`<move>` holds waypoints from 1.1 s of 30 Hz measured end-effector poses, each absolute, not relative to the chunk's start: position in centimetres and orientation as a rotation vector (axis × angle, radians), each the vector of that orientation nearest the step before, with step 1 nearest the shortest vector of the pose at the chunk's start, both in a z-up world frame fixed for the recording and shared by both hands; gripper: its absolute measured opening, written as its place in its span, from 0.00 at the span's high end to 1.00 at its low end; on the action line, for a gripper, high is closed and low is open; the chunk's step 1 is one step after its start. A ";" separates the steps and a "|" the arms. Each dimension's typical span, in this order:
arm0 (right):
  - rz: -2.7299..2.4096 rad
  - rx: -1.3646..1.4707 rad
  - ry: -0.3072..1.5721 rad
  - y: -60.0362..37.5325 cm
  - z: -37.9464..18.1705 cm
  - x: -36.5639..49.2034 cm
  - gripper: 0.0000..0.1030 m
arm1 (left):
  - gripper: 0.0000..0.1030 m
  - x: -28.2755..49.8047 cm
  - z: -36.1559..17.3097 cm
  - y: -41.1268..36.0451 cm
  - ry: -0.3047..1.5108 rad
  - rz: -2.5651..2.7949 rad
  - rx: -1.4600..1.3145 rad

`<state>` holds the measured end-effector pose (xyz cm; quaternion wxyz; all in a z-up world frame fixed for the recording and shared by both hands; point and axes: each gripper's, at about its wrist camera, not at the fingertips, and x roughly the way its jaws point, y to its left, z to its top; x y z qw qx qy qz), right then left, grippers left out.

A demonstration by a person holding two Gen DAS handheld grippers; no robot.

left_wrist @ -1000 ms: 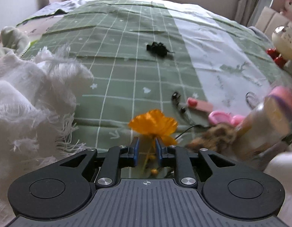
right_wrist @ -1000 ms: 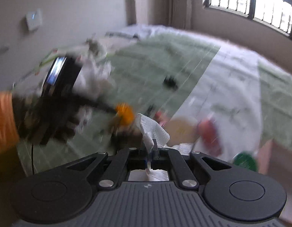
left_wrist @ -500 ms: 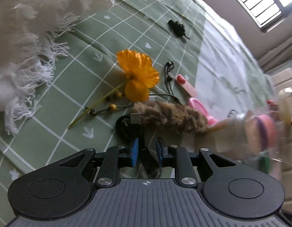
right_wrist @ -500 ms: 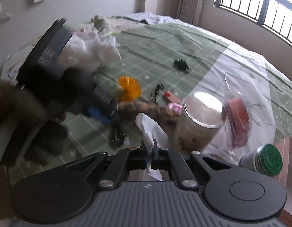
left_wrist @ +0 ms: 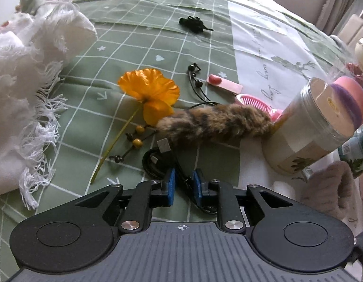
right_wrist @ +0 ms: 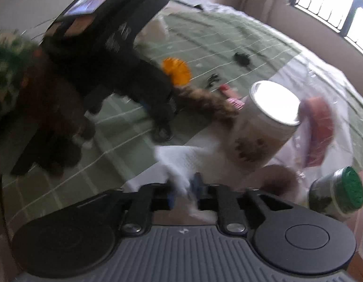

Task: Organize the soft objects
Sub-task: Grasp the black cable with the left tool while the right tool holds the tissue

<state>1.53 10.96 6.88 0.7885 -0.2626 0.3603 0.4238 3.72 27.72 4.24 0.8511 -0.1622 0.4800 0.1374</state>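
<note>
On the bed (left_wrist: pixel 205 47), our right gripper (right_wrist: pixel 184 191) is opening, seemingly releasing tissue (right_wrist: pixel 179 162); left gripper (left_wrist: pixel 183 184) straddles black cable (left_wrist: pixel 155 162), unpinched; most remains.

White tissue (right_wrist: pixel 181 162) sits crumpled on the bedspread, one corner between the right gripper's blue pads, blurry though. Brown mottled furry tail (left_wrist: pixel 214 123) lies flat on its side, one end just beside the orange fabric flower (left_wrist: pixel 149 91). Fringed white cloth (left_wrist: pixel 28 89) is bunched at the left.
</note>
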 end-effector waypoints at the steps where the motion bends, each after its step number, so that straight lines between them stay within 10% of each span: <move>1: 0.921 -0.552 0.780 10.7 7.0 1.4 0.48 | 0.79 3.7 4.3 27.9 1.012 0.288 -0.331; 4: 0.910 -0.524 0.765 9.8 7.7 1.2 0.36 | 0.77 3.4 4.5 27.9 1.009 0.310 -0.292; 33: 0.750 -0.326 0.864 9.4 8.3 3.2 0.36 | 0.62 2.5 3.1 30.1 0.942 0.310 -0.467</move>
